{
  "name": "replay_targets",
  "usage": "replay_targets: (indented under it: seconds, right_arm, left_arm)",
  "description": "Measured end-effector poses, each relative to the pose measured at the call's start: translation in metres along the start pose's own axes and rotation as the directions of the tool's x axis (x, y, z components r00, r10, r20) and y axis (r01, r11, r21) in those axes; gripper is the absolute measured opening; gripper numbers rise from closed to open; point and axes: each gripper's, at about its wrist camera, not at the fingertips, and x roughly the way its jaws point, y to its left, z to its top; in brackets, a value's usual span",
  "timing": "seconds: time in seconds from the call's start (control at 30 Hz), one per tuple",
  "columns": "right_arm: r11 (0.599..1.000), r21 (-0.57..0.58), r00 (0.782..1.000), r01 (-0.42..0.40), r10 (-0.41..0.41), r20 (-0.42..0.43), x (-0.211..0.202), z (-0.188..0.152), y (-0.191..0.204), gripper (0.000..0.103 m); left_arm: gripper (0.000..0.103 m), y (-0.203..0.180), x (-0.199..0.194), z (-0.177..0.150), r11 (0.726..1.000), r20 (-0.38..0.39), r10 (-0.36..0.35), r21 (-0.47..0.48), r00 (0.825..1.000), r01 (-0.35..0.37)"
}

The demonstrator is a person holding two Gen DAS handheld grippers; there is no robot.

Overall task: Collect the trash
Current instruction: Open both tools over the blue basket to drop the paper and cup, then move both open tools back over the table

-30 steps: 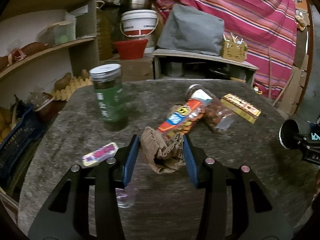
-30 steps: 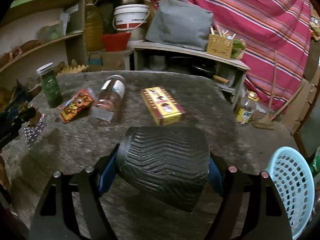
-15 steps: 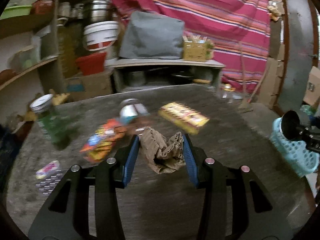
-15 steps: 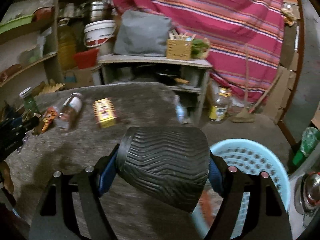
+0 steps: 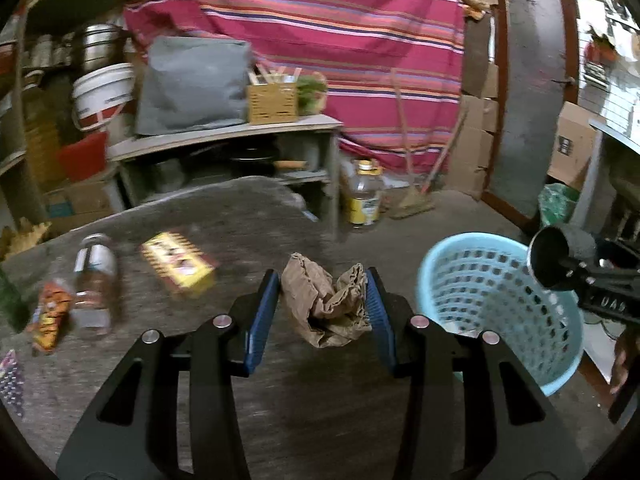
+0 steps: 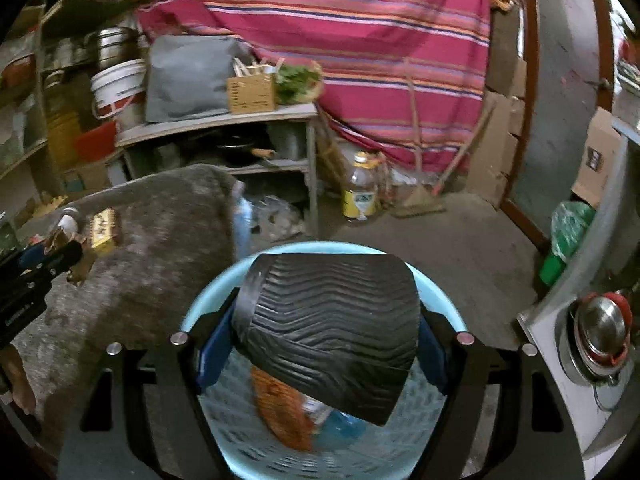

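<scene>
My left gripper (image 5: 322, 304) is shut on a crumpled brown paper bag (image 5: 326, 304) and holds it above the table's right end, left of the light blue basket (image 5: 496, 300). My right gripper (image 6: 320, 336) is shut on a black ribbed cup (image 6: 332, 328) and holds it right over the basket (image 6: 208, 300), which holds an orange wrapper (image 6: 280, 408) and other trash. The right gripper also shows at the right in the left wrist view (image 5: 560, 264).
On the grey table (image 5: 240, 208) lie a yellow box (image 5: 178, 266), a plastic jar (image 5: 94, 276), an orange snack packet (image 5: 50, 316) and a blister strip (image 5: 10, 376). A shelf unit (image 5: 224, 140), an oil bottle (image 5: 362, 196) and a broom (image 5: 412, 196) stand behind.
Both grippers have swung right, away from the table's middle. The cup has moved from above the table to over the basket. The paper bag has moved toward the basket.
</scene>
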Motion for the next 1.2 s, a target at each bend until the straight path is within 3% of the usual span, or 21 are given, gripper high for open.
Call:
replay_targets:
  seconds: [0.33,0.7,0.83,0.93,1.2]
  right_arm:
    - [0.996,0.077,0.999,0.040,-0.037,-0.033,0.003,-0.016,-0.053,0.076]
    - [0.991,0.125,0.998,0.042,-0.037,-0.041,0.004,-0.022,-0.071,0.076]
    - [0.991,0.131,0.998,0.040,-0.034,-0.044,0.005,-0.022,-0.073,0.076]
    - [0.991,0.131,0.998,0.038,-0.032,-0.046,0.005,-0.022,-0.072,0.076]
    - [0.992,0.121,0.997,0.027,-0.017,-0.080,0.018,-0.024,-0.057,0.076]
  left_arm:
    - [0.043,-0.068,0.025,-0.001,0.996,-0.024,-0.086,0.031,0.996,0.087]
    - [0.045,-0.109,0.043,0.005,0.991,-0.043,-0.118,0.055,0.992,0.120]
    - [0.056,-0.114,0.046,0.012,0.989,-0.064,-0.138,0.053,0.988,0.142]
    - [0.080,-0.113,0.047,0.020,0.988,-0.095,-0.145,0.043,0.985,0.150]
    - [0.094,-0.080,0.037,0.029,0.998,-0.087,-0.058,0.004,0.995,0.059]
